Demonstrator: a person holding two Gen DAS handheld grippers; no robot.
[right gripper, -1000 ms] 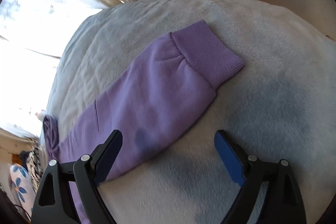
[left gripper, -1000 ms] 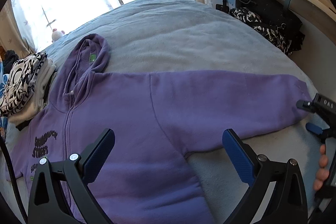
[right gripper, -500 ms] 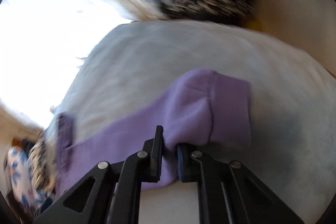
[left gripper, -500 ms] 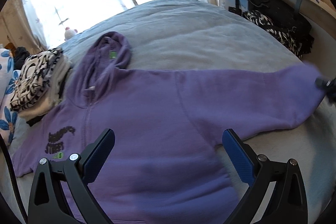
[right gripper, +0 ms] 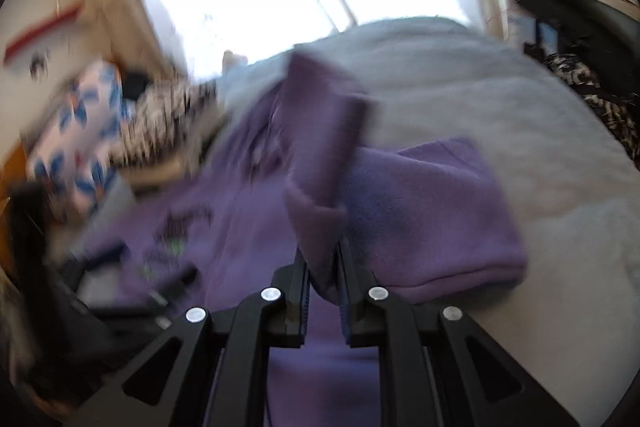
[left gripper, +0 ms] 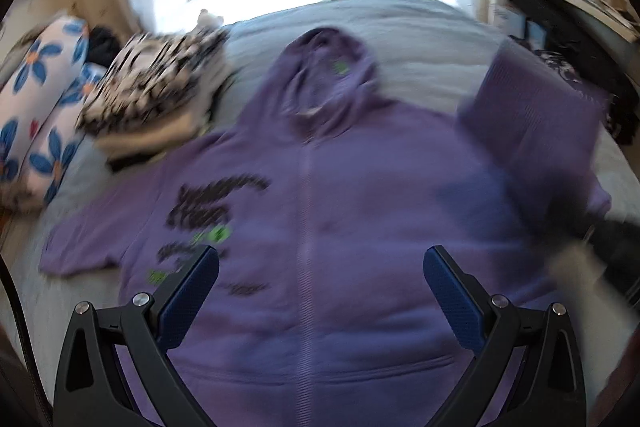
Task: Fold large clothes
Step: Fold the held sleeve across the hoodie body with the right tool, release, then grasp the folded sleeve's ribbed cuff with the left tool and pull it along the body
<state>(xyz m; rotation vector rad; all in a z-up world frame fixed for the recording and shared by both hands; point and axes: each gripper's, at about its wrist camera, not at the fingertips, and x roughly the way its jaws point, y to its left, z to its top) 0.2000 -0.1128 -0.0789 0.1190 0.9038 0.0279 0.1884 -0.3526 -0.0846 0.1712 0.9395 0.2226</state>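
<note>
One purple hoodie (left gripper: 320, 227) lies face up on the grey bed (left gripper: 420, 27), zipper running straight away from the left tongs (left gripper: 320, 291), hood at the far end toward the window. The left tongs hang wide open above its lower front, holding nothing. The right tongs (right gripper: 324, 267) are clamped on the cuff of one sleeve (right gripper: 320, 131), which stands lifted and doubled over the body; their jaws have just eased slightly. Bare bed lies right of the right tongs and beyond the hood. Left of both tongs, one pile of folded clothes (left gripper: 160, 83) and two flowered pillows (left gripper: 40, 107) crowd that edge.
</note>
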